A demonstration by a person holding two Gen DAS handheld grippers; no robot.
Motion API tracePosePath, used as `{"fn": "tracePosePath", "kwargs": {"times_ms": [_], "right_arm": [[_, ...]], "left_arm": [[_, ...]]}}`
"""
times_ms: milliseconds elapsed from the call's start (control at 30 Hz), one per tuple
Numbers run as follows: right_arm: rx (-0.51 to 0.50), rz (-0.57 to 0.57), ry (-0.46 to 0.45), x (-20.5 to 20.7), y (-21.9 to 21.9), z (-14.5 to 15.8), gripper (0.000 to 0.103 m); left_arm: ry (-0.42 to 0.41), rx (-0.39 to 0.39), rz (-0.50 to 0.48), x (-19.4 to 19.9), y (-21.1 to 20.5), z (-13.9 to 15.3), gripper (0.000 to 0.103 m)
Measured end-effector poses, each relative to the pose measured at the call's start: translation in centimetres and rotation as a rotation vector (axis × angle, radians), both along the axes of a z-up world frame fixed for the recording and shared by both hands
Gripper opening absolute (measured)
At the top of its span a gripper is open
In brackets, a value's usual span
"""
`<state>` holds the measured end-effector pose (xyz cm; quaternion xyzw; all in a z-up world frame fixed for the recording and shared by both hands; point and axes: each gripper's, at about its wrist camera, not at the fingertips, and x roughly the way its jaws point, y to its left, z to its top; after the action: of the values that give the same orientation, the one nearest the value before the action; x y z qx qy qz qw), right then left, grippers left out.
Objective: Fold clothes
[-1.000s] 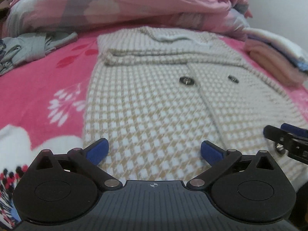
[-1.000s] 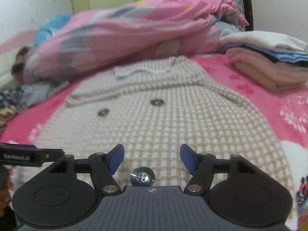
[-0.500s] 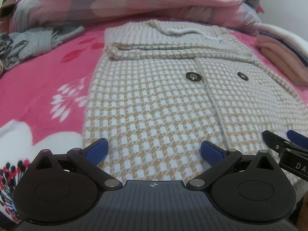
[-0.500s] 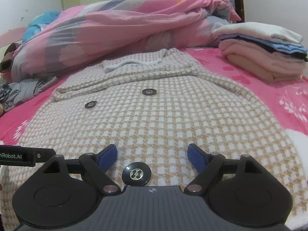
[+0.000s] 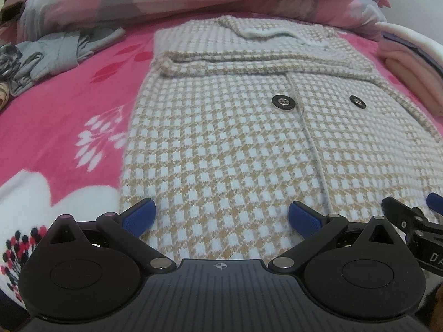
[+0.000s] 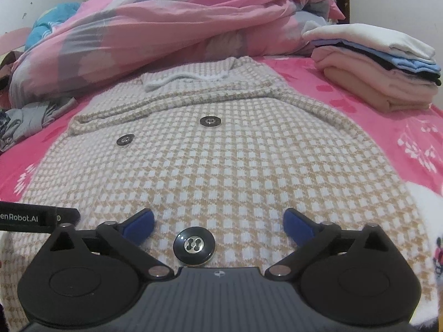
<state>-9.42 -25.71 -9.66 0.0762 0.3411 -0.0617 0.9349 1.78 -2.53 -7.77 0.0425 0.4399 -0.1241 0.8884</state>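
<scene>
While flat on the bed: cardigan [image 5: 238, 149] thick, soft, floppy
Hold: near hem corners
Left claw [image 5: 221, 217]: spread, empty
Right claw [image 6: 218, 225]: opening, nothing pinched

White lettering "enRobot.AI", cut off at the frame edge, is read on the left hand-held gripper [image 6: 36, 217]; "D" is seen on the right hand-held gripper [image 5: 432, 254].
</scene>
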Motion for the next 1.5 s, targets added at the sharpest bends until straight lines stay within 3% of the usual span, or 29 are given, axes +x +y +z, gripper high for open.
{"fn": "tracePosePath", "kwargs": {"times_ms": [467,767,933,1267,1500], "right_arm": [[-0.003,0.048,-0.007,-0.5,-0.2,0.5,0.103],[-0.040,0.127,-0.109,-2.7,0.9,1.5,0.103],[-0.071,0.152,-0.064,-2.6,1.6,-0.5,0.103],[-0.040,0.155,-0.127,-3.5,1.0,-1.3,0.103],[-0.035,0.180,-0.166,-3.8,0.5,-1.7,0.103]], "left_arm": [[0.004,0.013,0.012,-0.1,-0.2,0.0,0.103],[0.002,0.019,0.012,0.0,-0.3,0.0,0.103],[-0.003,0.029,0.015,-0.1,-0.5,0.0,0.103],[-0.071,0.022,-0.038,-1.0,0.4,0.3,0.103],[-0.152,0.165,-0.104,-5.0,4.4,4.0,0.103]]}}
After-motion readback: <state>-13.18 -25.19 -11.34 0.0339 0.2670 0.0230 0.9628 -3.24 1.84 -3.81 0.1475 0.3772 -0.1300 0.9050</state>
